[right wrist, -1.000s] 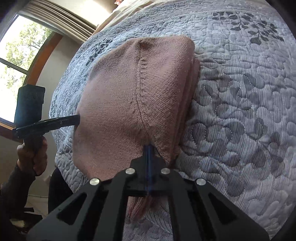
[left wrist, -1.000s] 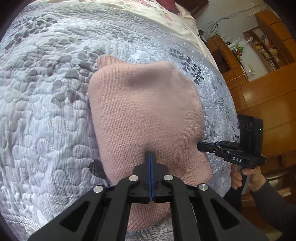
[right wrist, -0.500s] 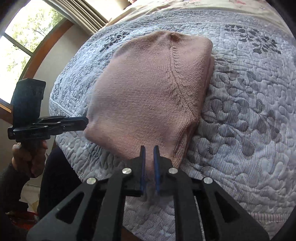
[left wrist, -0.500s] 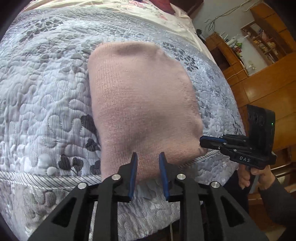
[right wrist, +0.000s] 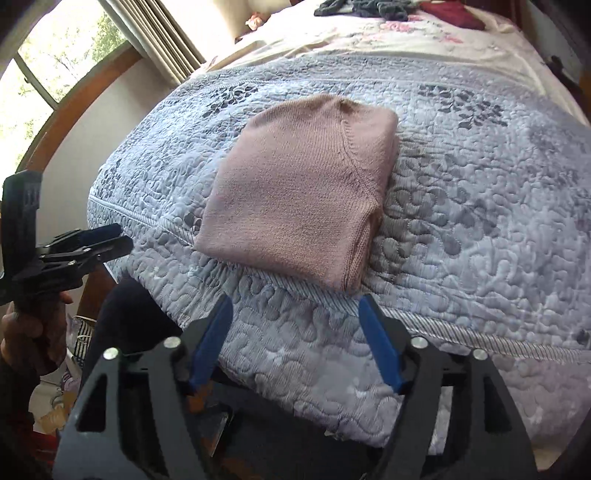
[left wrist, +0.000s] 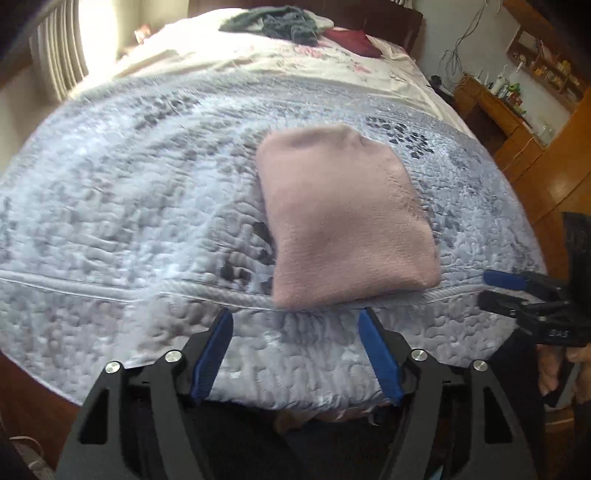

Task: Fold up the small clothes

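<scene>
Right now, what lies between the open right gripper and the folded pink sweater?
Only bare quilt: its corded edge seam runs between the right gripper and the pink knit sweater. The right wrist view shows this clearly.

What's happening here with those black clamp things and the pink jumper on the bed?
A person is folding small clothes with a handheld two-finger gripper in each hand. The pink knitted sweater lies folded into a neat rectangle near the edge of the grey-blue quilted bedspread. Neither gripper touches it: the left gripper and the right gripper both hover open, short of the bed's edge. More clothes, a dark grey-green heap, wait at the far end of the bed.
</scene>
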The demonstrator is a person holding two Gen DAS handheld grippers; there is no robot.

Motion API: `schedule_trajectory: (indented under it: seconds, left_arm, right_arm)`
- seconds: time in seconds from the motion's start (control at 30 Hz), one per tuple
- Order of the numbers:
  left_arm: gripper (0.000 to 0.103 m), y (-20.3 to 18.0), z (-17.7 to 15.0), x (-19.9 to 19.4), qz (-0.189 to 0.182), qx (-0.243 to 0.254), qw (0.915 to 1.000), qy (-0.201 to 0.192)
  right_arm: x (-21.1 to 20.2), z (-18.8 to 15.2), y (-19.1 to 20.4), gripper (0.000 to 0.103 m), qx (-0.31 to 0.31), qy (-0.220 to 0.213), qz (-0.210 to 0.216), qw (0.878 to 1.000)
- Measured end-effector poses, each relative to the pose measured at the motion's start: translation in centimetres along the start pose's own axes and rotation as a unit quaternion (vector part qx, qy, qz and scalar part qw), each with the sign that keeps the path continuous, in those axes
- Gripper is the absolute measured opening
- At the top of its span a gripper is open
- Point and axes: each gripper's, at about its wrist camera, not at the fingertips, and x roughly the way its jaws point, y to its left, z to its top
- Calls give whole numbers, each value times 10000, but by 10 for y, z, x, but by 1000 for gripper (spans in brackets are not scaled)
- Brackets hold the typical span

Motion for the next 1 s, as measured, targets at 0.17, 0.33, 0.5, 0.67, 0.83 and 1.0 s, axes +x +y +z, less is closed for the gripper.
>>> schedule_trajectory:
  seconds: [0.17, 0.33, 0.5, 0.67, 0.83, 1.0]
  left_arm:
    - [77, -9, -26, -66, 748, 117, 9963, -404]
    - [77, -27, -42, -144, 570, -51, 9947, -854]
    - [83, -56, -45, -227, 885, -24, 9850, -1484]
    - [83, -66, -52, -265, 616, -156, 9901, -1251]
    - [83, -69, -69, -263, 691, -290, 9929, -923]
    - [83, -70, -81, -254, 554, -367, 9954, -689]
  right_arm:
    - [-56, -33, 32, 92, -62, -378, -814, 9959]
    - [-123, -54, 74, 100, -476, -977, -1850, 9767]
    - [-195, -57, 114, 100, -640, -1584, -2220, 9600]
    - [-248, -62, 143, 100, -478, -1586, -1980, 9661]
    - [-263, -73, 156, 100, -207, -1547, -2020, 9669]
    - [-257, -73, 157, 100, -128, -1386, -1976, 9704]
